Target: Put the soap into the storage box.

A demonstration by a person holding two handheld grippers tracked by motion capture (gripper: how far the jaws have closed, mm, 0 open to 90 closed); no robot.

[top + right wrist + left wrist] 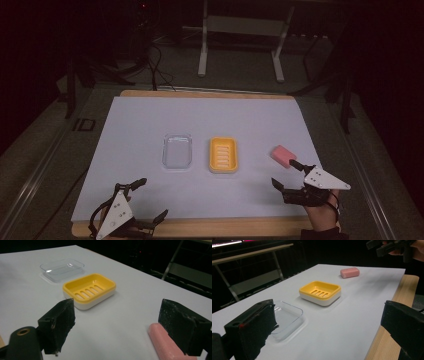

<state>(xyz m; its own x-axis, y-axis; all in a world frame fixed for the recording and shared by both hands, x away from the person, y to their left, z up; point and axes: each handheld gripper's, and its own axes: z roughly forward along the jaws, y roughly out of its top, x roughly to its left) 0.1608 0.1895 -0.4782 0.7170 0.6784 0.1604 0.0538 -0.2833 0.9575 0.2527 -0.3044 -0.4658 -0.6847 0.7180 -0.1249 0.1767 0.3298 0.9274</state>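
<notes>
Right tongs [289,174] — jaws spread wide, grasping nothing; pink soap bar [283,155] just beside the far jaw, lying on the counter [135,120]. Left tongs [151,199] — spread, empty, at the near edge. Centre: yellow soap dish [223,155], clear lid [177,151] beside it.

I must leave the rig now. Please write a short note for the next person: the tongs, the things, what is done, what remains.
Right tongs: open, beside the pink soap, one jaw close by it, no grip.
Left tongs: open, holding nothing, at the near table edge.
Yellow soap dish stands mid-table, nothing in it; clear lid lies to its left.
Done: nothing moved into the dish.
Left: probably grasp the soap, put it in the dish, perhaps add the lid.
</notes>
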